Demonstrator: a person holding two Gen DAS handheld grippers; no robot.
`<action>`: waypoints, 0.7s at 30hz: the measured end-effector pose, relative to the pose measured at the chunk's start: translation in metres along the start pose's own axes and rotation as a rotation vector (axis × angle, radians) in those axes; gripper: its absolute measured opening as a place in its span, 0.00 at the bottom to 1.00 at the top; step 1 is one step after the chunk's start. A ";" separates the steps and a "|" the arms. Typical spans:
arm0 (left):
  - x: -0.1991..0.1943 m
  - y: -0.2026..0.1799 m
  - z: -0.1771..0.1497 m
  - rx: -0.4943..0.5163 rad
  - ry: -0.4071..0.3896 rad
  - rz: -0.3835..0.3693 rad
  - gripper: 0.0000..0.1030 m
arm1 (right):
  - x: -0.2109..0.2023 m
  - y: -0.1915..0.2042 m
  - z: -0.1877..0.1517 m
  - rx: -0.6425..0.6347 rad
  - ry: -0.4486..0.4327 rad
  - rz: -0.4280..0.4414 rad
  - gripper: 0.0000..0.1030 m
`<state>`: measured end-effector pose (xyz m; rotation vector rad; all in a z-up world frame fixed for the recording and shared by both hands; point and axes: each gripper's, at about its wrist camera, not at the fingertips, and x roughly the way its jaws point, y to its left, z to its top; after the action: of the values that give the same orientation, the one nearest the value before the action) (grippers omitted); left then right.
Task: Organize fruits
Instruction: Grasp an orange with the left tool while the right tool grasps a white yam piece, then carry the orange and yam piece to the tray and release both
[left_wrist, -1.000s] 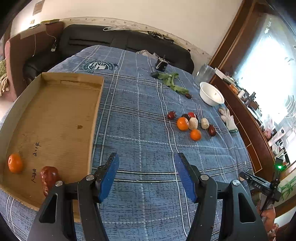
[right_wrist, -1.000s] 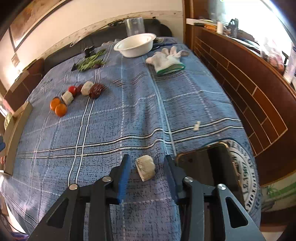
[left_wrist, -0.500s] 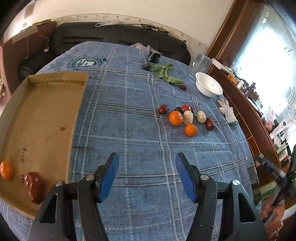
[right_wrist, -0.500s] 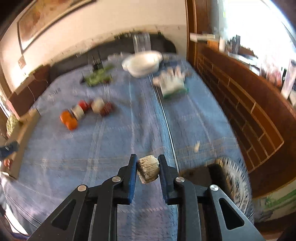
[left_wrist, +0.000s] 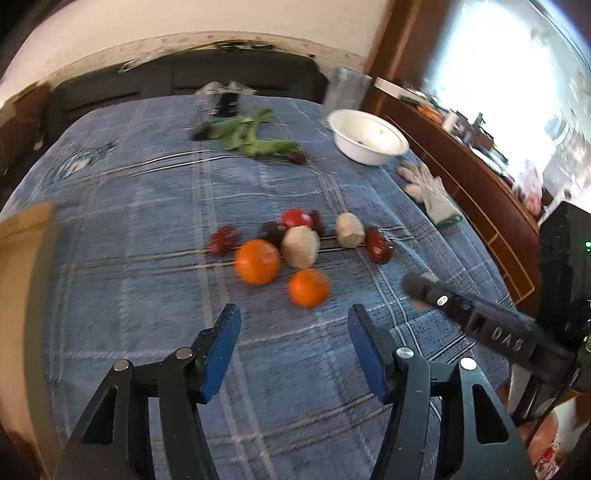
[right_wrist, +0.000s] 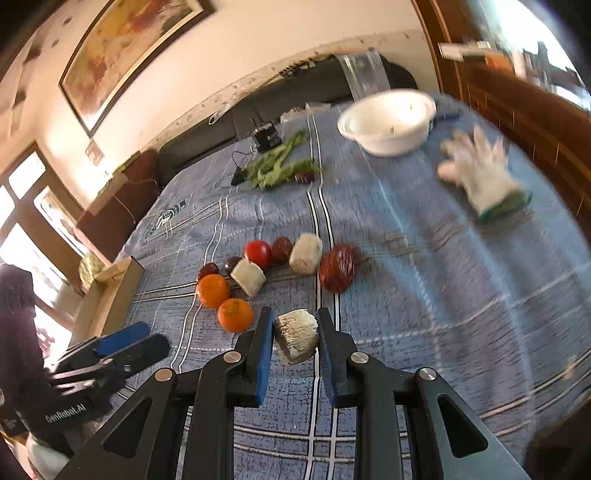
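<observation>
A cluster of fruits lies mid-cloth: two oranges (left_wrist: 256, 261) (left_wrist: 308, 287), two pale peeled pieces (left_wrist: 301, 246), a red tomato (left_wrist: 293, 218) and dark red dates (left_wrist: 377, 244). My left gripper (left_wrist: 293, 349) is open and empty, just short of the nearer orange. My right gripper (right_wrist: 295, 332) is shut on a pale ridged fruit piece (right_wrist: 296, 335), held above the cloth near the cluster (right_wrist: 233, 314). The right gripper shows at the right of the left wrist view (left_wrist: 421, 288). A cardboard tray's edge (left_wrist: 26, 236) is at the far left.
A white bowl (left_wrist: 367, 137) and a white glove (left_wrist: 430, 192) sit at the back right. Green leaves (left_wrist: 251, 136) and a small black device (right_wrist: 266, 137) lie at the far side. A wooden ledge (left_wrist: 480, 192) borders the table's right edge.
The right gripper closed on the pale piece, lifted it and carried it left toward the cluster. The left gripper swung right from the tray to face the fruits.
</observation>
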<state>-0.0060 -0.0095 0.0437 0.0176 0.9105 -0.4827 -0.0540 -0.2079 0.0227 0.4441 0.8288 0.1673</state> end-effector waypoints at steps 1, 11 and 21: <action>0.006 -0.004 0.002 0.022 -0.001 0.008 0.56 | 0.004 -0.005 -0.002 0.020 0.013 0.006 0.24; 0.053 -0.029 0.009 0.133 0.010 0.084 0.33 | 0.008 -0.023 -0.001 0.076 0.036 0.033 0.24; 0.034 -0.017 -0.001 0.087 -0.030 0.085 0.28 | 0.011 -0.013 0.000 0.021 0.018 -0.011 0.24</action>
<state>0.0041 -0.0373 0.0209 0.1280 0.8555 -0.4420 -0.0476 -0.2160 0.0097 0.4581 0.8511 0.1526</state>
